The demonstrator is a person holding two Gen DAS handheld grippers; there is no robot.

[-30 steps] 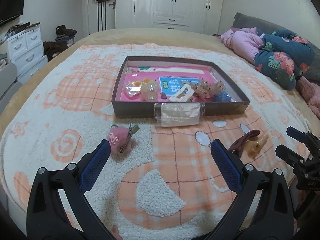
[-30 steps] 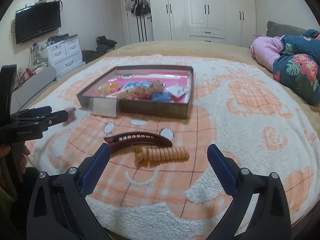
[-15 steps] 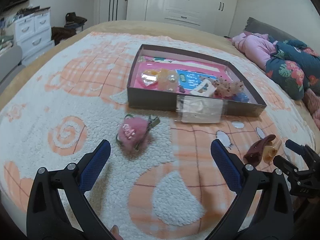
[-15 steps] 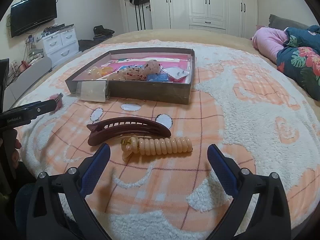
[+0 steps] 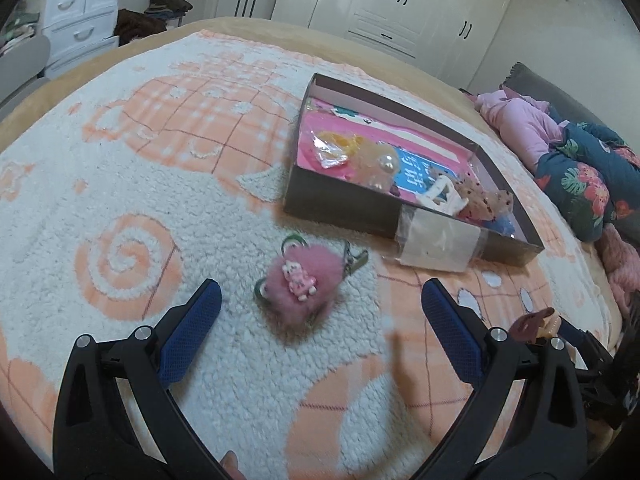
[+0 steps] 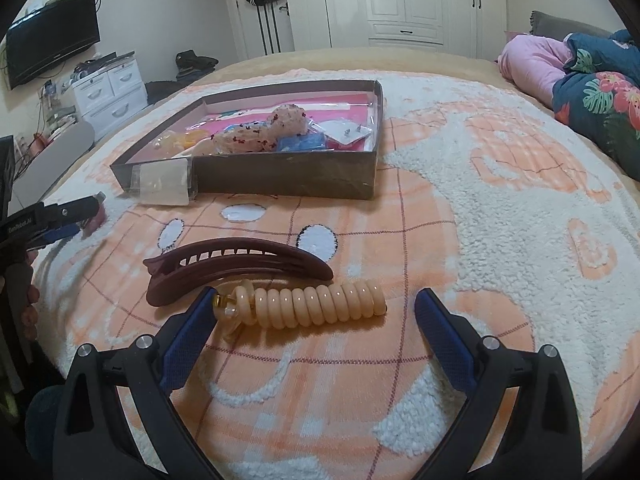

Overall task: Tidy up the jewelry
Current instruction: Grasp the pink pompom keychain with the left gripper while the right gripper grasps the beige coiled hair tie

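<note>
Both tongs are spread wide and holding nothing, each hanging low over the fleecy orange-and-white blanket [image 5: 120,184] on the bed. In the left wrist view the left gripper [image 5: 318,306] has the fluffy pink pom-pom clip [image 5: 302,280] lying in the middle of the frame, between its blue pads [image 5: 190,334] and just ahead of them, not yet touched; a little pink figure sits on top of it and a metal clasp pokes out toward the right. Above and to the right of it stands the shallow dark box [image 5: 340,204] with its pink lining, already holding a heap of hair pieces and trinkets, with a taped paper patch on its near wall. In the right wrist view the right gripper [image 6: 314,314] sits over the peach coil hair tie [image 6: 316,306], which lies across the centre of the frame between the fingers, its left end just beside the left pad; the maroon hair claw [image 6: 236,266] lies touching or nearly touching it on the far side, and the box [image 6: 288,178] sits in the upper middle of that frame. To my eye this is the reach-and-grasp step for two loose pieces at once. Next, each tool would need to settle lower and close squarely. The coil looks springy and may roll, and the right fingers should avoid catching the claw along with it; the pom-pom is soft, so a bite through its middle would probably hold best.
</note>
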